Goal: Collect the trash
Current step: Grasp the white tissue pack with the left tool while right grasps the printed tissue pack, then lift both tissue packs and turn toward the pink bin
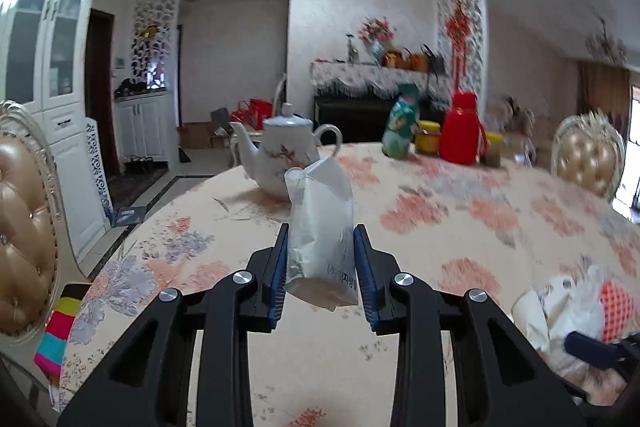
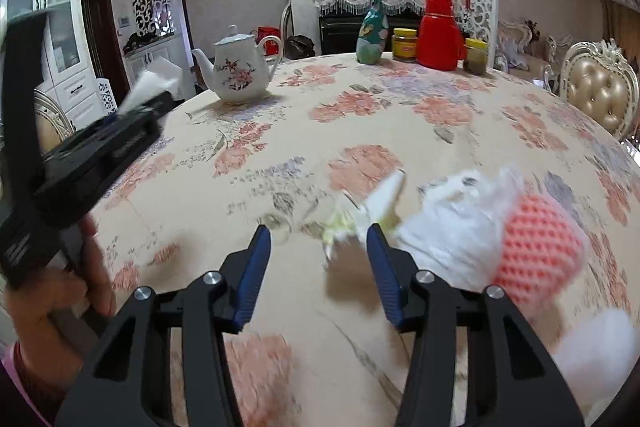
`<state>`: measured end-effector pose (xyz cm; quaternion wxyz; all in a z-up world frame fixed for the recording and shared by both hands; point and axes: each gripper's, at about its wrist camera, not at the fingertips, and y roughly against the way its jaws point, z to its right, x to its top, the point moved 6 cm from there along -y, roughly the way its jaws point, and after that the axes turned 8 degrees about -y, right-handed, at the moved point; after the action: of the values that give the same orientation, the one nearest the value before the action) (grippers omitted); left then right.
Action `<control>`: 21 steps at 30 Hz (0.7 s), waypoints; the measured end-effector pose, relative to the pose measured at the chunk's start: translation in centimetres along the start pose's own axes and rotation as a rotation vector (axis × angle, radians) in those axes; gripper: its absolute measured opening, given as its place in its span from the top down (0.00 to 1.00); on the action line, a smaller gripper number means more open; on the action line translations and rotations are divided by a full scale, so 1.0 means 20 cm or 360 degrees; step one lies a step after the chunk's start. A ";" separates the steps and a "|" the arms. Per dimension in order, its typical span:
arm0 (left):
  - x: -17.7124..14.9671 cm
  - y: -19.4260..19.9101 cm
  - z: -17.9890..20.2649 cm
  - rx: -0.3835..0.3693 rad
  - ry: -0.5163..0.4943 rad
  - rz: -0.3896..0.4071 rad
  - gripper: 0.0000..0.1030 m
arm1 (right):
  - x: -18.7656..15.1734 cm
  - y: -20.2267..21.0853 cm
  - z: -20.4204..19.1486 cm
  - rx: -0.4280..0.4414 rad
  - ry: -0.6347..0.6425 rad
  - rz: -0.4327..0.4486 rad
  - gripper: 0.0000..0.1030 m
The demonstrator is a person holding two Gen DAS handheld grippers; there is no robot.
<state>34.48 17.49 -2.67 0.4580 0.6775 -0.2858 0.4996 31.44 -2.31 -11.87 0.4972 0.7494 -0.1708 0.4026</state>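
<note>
Over the floral-clothed round table (image 2: pixel 320 131), the left gripper (image 1: pixel 320 259) pinches a crumpled white pouch (image 1: pixel 320 219); the right gripper (image 2: pixel 318 263), fingers spread, should centre the pale wrapper scrap (image 2: pixel 372 211) before squeezing.

Teapot (image 2: pixel 239 71) at table's (image 2: pixel 304 131) far left, flask (image 2: pixel 439 33) far right between two jars (image 2: pixel 405 45), crumpled trash (image 2: pixel 452 223) nearest.

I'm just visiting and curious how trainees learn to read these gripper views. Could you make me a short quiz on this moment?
1. True or false: the left gripper holds a silvery pouch.
2. Which item lies nearest the right gripper? A) teapot B) crumpled white trash C) red thermos
3. Fill in: the pink foam net lies beside the white trash on the floral ____.

Key: 1 true; 2 B; 3 tablecloth.
</note>
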 end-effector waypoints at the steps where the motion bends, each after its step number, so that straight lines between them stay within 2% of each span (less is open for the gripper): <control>1: 0.00 0.00 -0.02 -0.0001 0.0030 0.0001 0.70 | 0.01 -0.03 0.00 -0.0028 0.0008 -0.0009 0.54; 3: 0.00 -0.01 -0.04 -0.0029 0.0070 -0.0018 0.70 | 0.02 -0.10 0.02 -0.0111 0.0013 -0.0042 0.54; 6: -0.01 -0.03 -0.04 -0.0063 0.0094 -0.0044 0.70 | 0.03 -0.15 0.06 -0.0163 0.0016 -0.0042 0.50; 9: -0.01 -0.03 -0.04 -0.0086 0.0108 -0.0044 0.70 | 0.00 -0.24 0.08 -0.0163 0.0027 -0.0176 0.50; 11: -0.01 -0.03 -0.04 -0.0094 0.0115 -0.0038 0.70 | -0.02 -0.26 0.07 -0.0216 0.0099 -0.0174 0.50; 15: -0.02 -0.03 -0.03 -0.0104 0.0117 -0.0048 0.70 | -0.02 -0.29 0.04 -0.0230 0.0139 -0.0173 0.50; 18: -0.02 -0.03 -0.03 -0.0104 0.0121 -0.0048 0.70 | 0.00 -0.32 0.03 -0.0223 0.0125 -0.0188 0.41; 21: -0.03 -0.03 -0.03 -0.0099 0.0129 -0.0049 0.70 | 0.00 -0.35 0.02 -0.0268 0.0165 -0.0219 0.40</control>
<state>34.58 18.32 -3.43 0.4976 0.6464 -0.2719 0.5104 36.28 0.41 -16.18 0.5930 0.6930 -0.1263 0.3901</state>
